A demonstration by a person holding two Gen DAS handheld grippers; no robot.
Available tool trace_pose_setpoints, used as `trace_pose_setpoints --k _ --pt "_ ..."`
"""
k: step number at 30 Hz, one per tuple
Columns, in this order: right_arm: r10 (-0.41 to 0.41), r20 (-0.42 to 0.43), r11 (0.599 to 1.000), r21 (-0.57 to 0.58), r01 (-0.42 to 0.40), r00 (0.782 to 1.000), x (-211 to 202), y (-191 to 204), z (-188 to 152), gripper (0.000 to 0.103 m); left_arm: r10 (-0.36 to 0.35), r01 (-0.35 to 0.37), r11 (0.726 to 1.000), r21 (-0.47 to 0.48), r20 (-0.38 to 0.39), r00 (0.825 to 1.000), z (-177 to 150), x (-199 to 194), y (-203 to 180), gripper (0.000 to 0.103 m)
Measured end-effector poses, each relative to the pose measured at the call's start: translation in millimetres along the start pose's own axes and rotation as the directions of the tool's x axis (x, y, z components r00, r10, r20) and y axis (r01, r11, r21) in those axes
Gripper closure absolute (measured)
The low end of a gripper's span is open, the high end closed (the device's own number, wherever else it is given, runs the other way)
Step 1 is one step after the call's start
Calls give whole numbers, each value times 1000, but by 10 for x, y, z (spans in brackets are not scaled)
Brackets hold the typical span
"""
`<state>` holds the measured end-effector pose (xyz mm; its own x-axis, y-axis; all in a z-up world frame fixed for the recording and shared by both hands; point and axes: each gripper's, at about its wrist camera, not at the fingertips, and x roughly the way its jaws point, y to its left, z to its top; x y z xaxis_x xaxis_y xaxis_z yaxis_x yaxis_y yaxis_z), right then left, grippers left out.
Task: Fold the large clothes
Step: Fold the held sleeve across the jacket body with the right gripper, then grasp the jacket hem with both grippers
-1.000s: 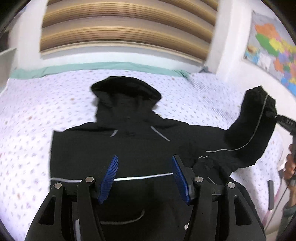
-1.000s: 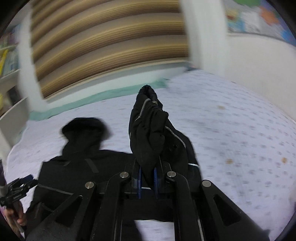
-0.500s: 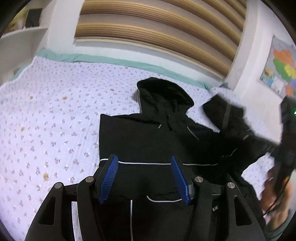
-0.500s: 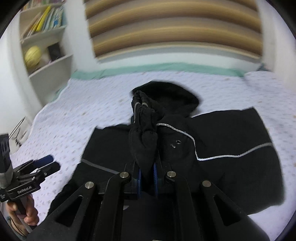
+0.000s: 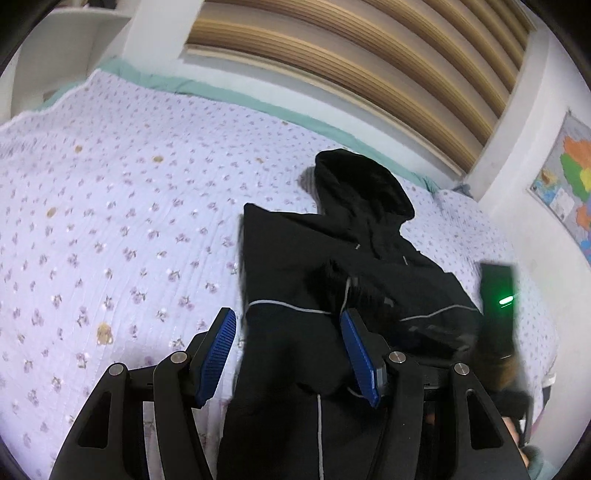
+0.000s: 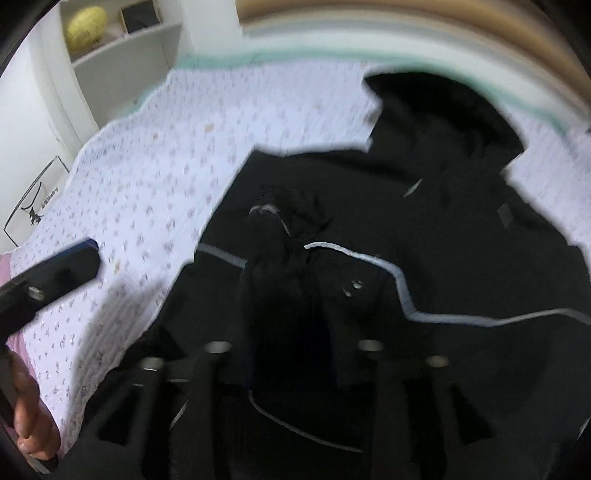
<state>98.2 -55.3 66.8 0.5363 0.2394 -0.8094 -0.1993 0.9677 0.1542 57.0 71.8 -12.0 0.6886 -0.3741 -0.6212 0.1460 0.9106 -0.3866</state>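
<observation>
Black hooded jacket [image 5: 332,258] lies spread on my bed's floral quilt [image 5: 110,221], hood [image 5: 362,184] toward the slatted headboard wall [image 5: 369,74], thin pale piping crossing the chest. Its hem runs out of the left wrist view at the bottom edge, so I cannot see where the garment ends. A mint-green strip [image 5: 229,99] edges the quilt at the wall. At far right a colored map [image 5: 565,177] is cut by the lens rim.

The sleeve [image 6: 280,258] lies bunched over the jacket's front, rising straight ahead of my right gripper [image 6: 291,354]. That view is smeared by motion: the dark fingers merge with the black cloth, and I cannot tell whether they are clamped on the sleeve or parted. From my left camera the right gripper [image 5: 496,306] is only a dark blur with a green light.

My left gripper [image 5: 288,358] hangs above the jacket's lower left part with its blue pads [image 5: 218,354] wide apart, holding nothing. It also shows at the left edge of the right wrist view [image 6: 55,273], blurred, with my hand [image 6: 29,417] below it. A shelf [image 6: 122,48] carries a yellow ball [image 6: 86,22].
</observation>
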Motion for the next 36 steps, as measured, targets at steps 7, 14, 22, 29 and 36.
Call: trace_pose_setpoints --k 7,14,22,29,36 --pt "191 43 979 65 -194 981 -271 -254 -43 44 -83 81 997 -17 -76 994 112 181 12 42" --pt "18 185 988 150 -47 983 -1078 -1093 -262 42 -113 87 991 -104 -267 957 173 867 -125 42" --pt "-127 149 935 348 68 981 -1241 -2008 -615 42 -73 68 997 -28 -280 957 157 1331 -583 81" --pt "-243 83 910 365 198 966 -1099 -2333 -605 42 -217 216 975 -52 -32 976 591 703 -294 82" --pt "-399 14 886 262 382 917 -503 -2167 -557 42 -125 94 989 -111 -321 939 217 1350 266 80"
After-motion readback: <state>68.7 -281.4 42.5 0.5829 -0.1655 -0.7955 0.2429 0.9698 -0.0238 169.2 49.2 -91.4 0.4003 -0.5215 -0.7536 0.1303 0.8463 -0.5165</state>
